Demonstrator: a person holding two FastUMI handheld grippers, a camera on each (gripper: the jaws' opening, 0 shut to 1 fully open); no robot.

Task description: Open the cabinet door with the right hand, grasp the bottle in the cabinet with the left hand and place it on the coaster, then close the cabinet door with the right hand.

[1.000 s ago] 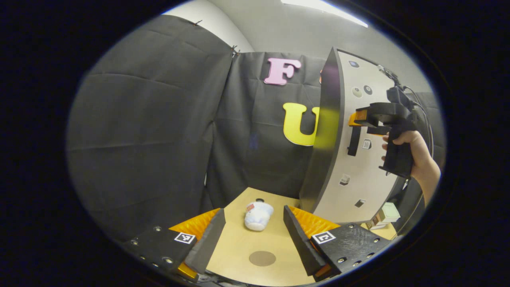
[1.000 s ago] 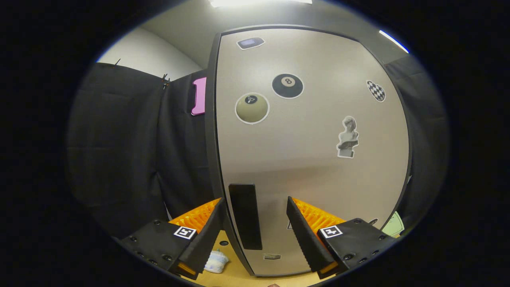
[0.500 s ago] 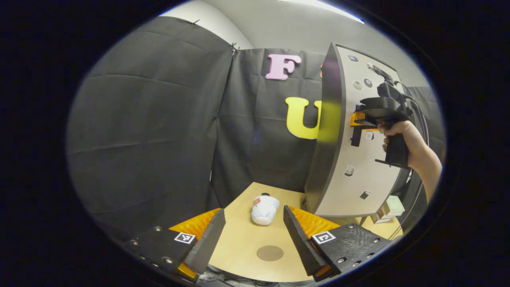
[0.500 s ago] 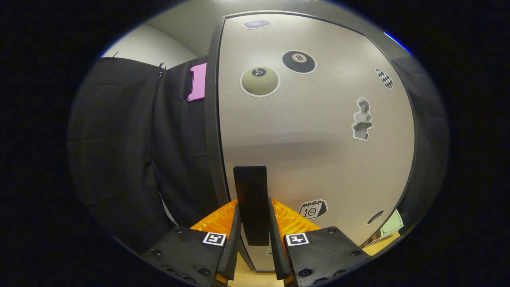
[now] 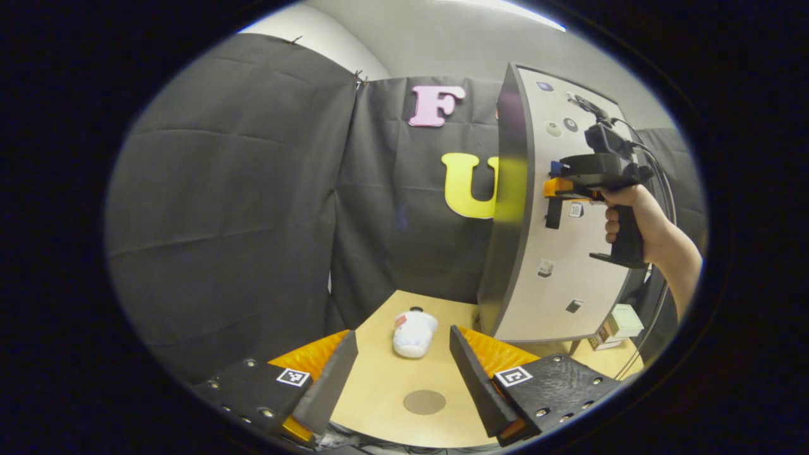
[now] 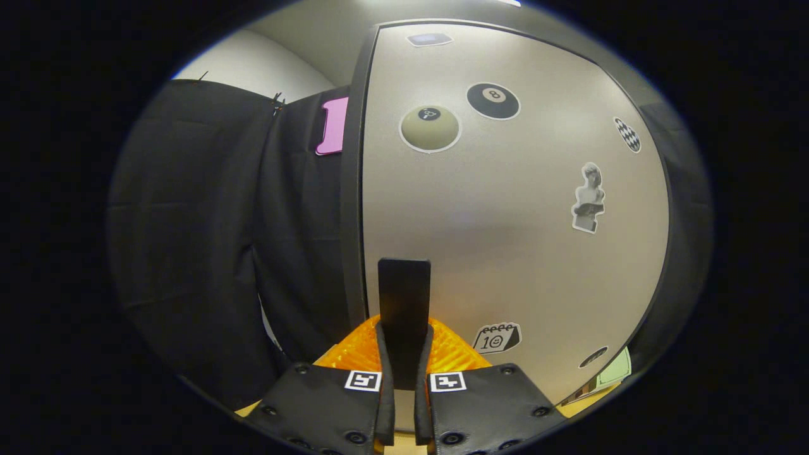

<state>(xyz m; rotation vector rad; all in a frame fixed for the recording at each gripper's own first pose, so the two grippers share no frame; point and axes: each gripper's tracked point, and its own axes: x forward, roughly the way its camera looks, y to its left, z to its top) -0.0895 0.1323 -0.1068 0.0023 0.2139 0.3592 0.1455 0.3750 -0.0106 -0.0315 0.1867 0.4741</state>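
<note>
right gripper [image 6: 403, 354]: clamped on the door handle [image 6: 404, 303], one finger on each side of the dark upright bar, as the right gripper view shows. in the left gripper view the same gripper [image 5: 556, 188] is held by a hand [image 5: 632, 212] against the door face.
left gripper [image 5: 401, 363]: fingers spread wide apart with nothing between them, held low over the table [image 5: 373, 392].
cabinet door [image 6: 505, 221]: pale panel with stickers. it looks shut or barely cracked; the right gripper view shows no gap, so the opening step appears to be only starting.
door handle: long axis vertical, set near the door's left edge as the right gripper faces it, so the hinge is probably on the far right side and the pull would swing that left edge toward the person.
bottle in cabinet: not to be made out behind the door.
white bottle [image 5: 414, 332]: lies on its side on the table, ahead of the left gripper and between its fingers' lines, cap end pointing away. whether this is the task's bottle cannot be told.
coaster [image 5: 424, 402]: dark round disc flat on the table, nearer the left gripper than the white bottle, apart from it.
key relation: the handle is already in the right gripper's grip. the left gripper sits to the door's left and below it, nearer the coaster.
</note>
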